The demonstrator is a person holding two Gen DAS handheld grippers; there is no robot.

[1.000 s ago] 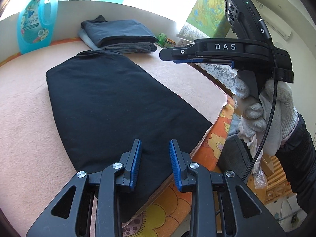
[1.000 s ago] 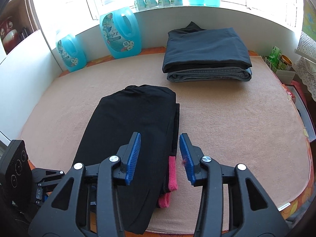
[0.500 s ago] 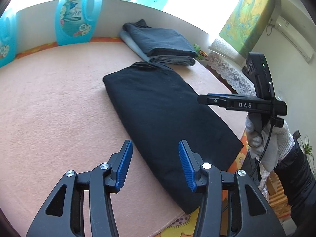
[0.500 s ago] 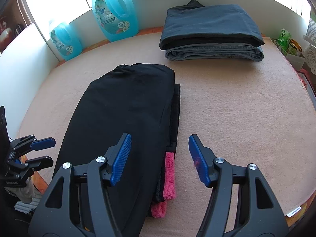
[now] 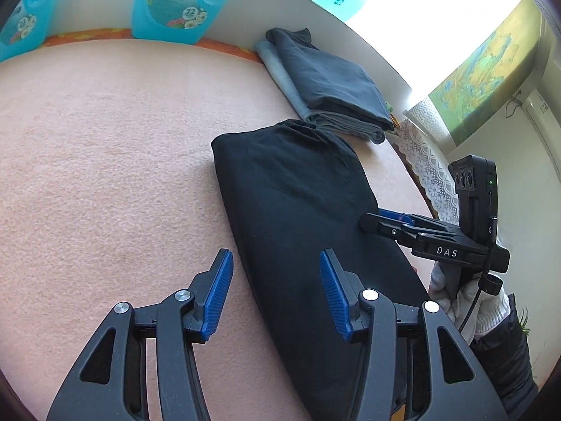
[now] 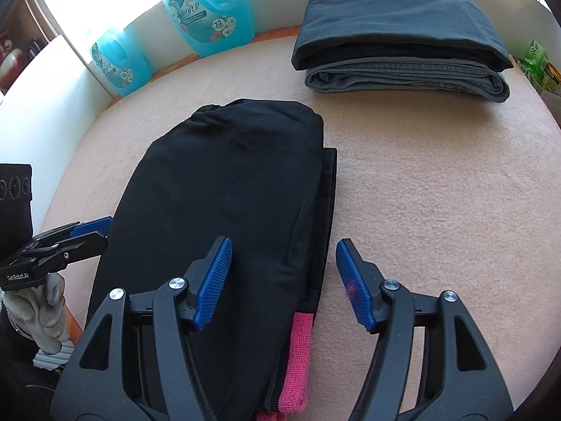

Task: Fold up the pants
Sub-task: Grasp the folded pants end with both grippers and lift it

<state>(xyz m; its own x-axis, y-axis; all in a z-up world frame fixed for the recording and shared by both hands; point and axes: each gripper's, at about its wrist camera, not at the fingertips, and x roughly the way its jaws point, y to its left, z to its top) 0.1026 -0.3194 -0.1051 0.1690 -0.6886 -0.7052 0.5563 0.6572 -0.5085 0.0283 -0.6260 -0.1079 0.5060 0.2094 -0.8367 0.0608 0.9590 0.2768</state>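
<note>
While the black pants [image 6: 228, 210] lay folded on the worktop [image 6: 438, 210], both the left gripper [image 5: 273, 291] and right gripper [image 6: 282, 280] were seen opening, with nothing grasped.

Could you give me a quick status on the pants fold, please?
Left gripper and right gripper opening, nothing gripped. Black pants lie folded lengthwise, pink waistband showing. Nothing obstructing.

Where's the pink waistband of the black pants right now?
In the right wrist view, the pink waistband pokes out at the near right edge of the black pants, between the right claw fingers.
</note>
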